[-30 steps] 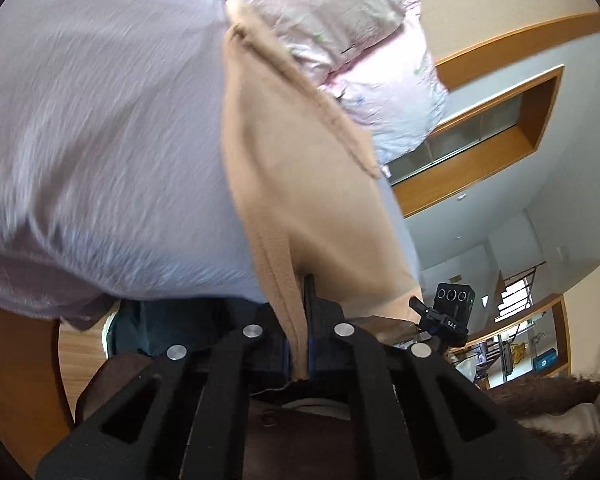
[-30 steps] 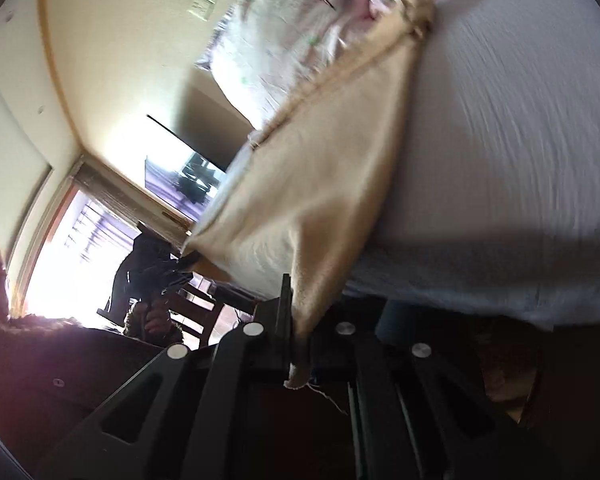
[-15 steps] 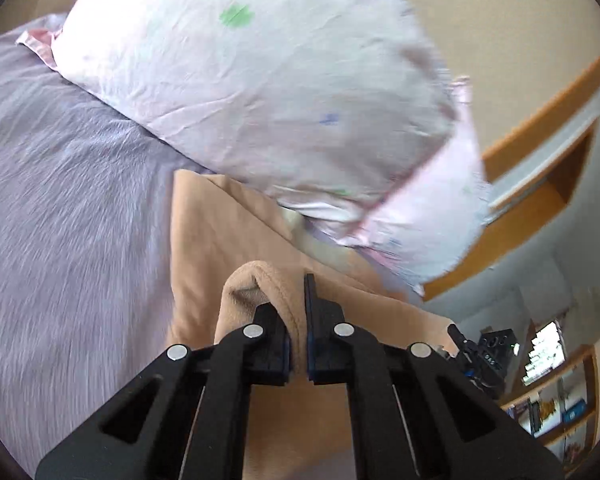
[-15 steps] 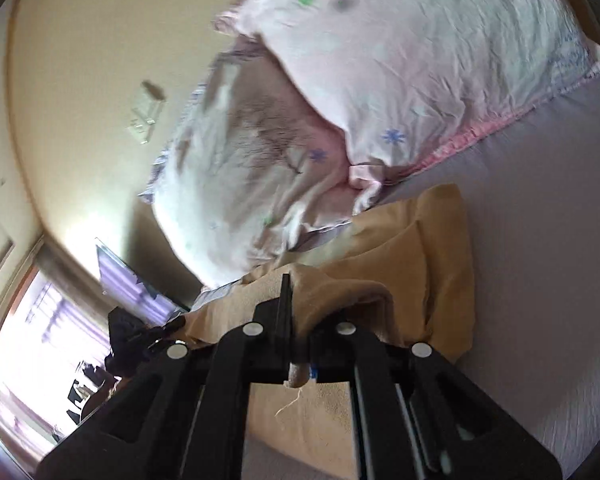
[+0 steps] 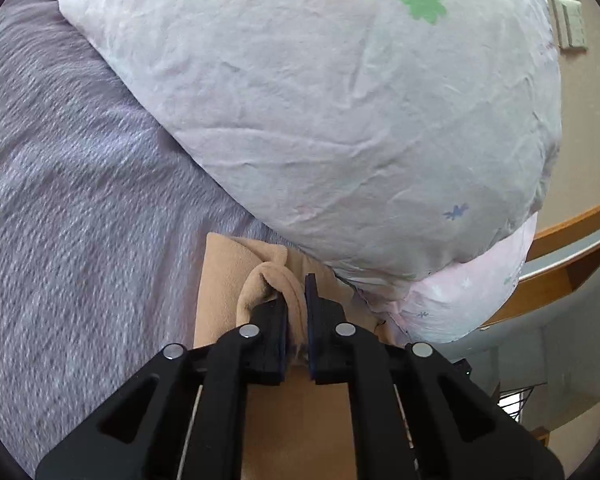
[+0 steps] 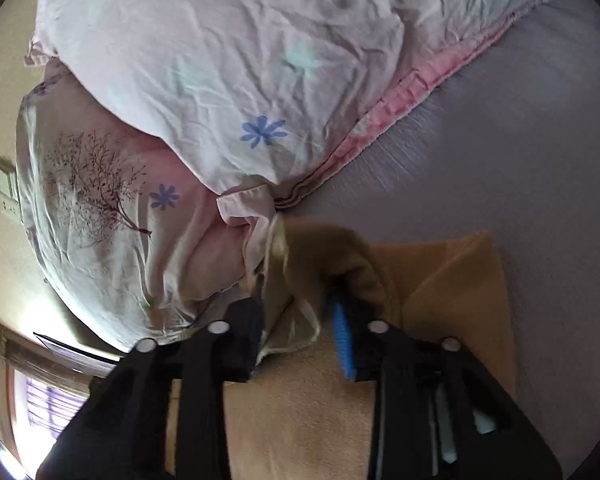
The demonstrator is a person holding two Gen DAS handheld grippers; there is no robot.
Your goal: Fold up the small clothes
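Observation:
A small tan garment (image 5: 296,420) lies flat on the lilac bedsheet (image 5: 80,220), its far edge against the pillows. My left gripper (image 5: 297,300) is shut on a fold of that garment's edge. In the right wrist view the same tan garment (image 6: 452,300) is folded over on itself, with a pale lining showing. My right gripper (image 6: 300,320) stands open, jaws well apart, with loose cloth bunched between them; the blue pad of one finger (image 6: 342,340) shows.
A large white floral pillow (image 5: 340,100) lies close ahead of the left gripper; two pillows (image 6: 228,60) fill the far side in the right wrist view. A beige wall with a switch plate (image 5: 568,20) stands behind. The bedsheet (image 6: 520,140) runs to the right.
Both grippers carried the garment's edge from the bed's edge up to the pillows and laid it down, folding it over. The right gripper has opened and let go; the left stays shut.

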